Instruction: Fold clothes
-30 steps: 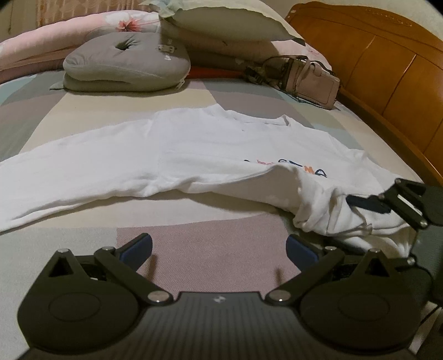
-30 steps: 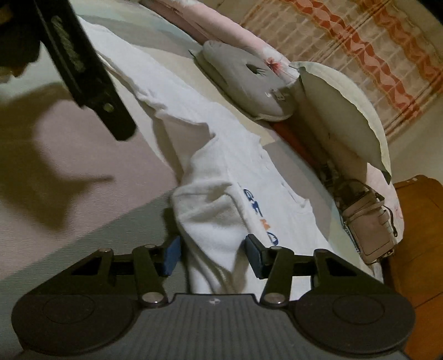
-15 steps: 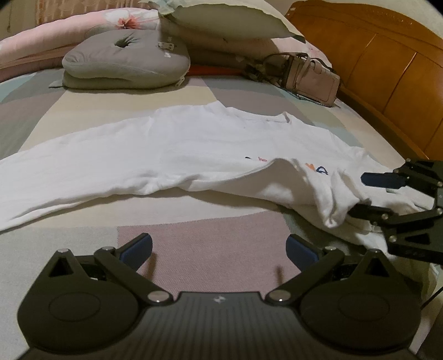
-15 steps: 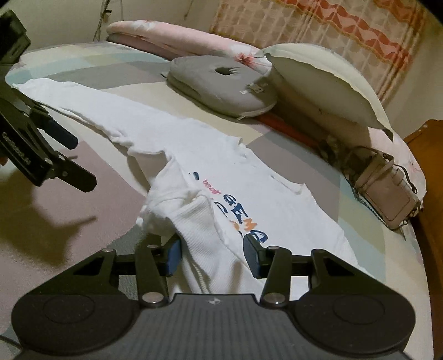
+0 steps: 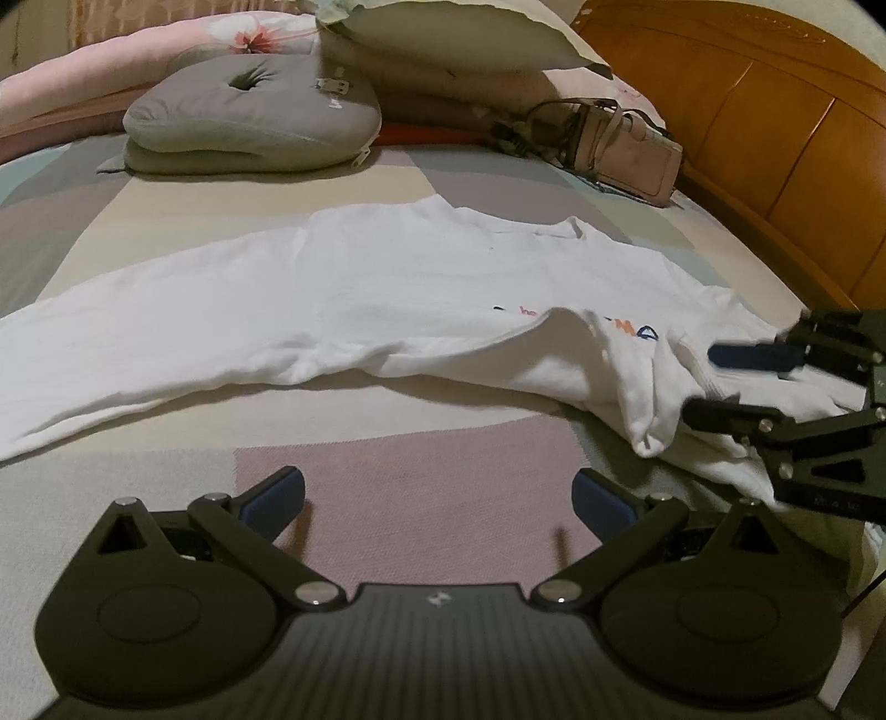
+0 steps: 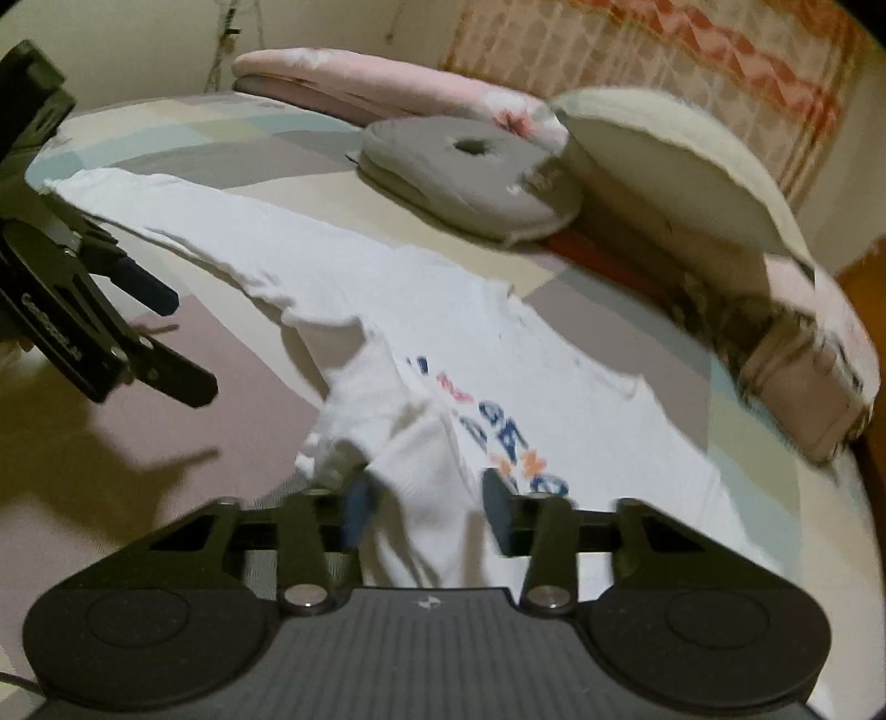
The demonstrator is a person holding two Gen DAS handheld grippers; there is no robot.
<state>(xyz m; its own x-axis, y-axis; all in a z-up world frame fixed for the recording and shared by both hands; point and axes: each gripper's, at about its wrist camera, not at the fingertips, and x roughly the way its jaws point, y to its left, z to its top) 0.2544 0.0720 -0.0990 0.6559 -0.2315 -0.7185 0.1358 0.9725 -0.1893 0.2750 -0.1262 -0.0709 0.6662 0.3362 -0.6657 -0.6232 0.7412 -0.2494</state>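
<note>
A white long-sleeved shirt (image 5: 332, 310) with coloured letters on its chest lies spread across the bed, also seen in the right wrist view (image 6: 554, 387). My right gripper (image 6: 429, 515) is at the shirt's bunched near corner. Its jaws are closing, and a raised fold of the fabric stands between the pads, which are still apart. From the left wrist view that right gripper (image 5: 720, 382) reaches in at the right edge. My left gripper (image 5: 437, 498) hovers open over a mauve patch of bedspread in front of the shirt, with nothing between its fingers. It also shows as the left gripper (image 6: 177, 338) at the left.
A grey dimpled pillow (image 5: 249, 116) and a cream pillow (image 5: 443, 33) lie beyond the shirt. A beige handbag (image 5: 626, 155) sits beside the wooden headboard (image 5: 747, 111) at the far right. One long sleeve (image 6: 166, 205) stretches away to the left.
My right gripper has risen and rolled level, lifting the bunched fold of shirt, and its jaws have narrowed a little. The left gripper has stayed where it was.
</note>
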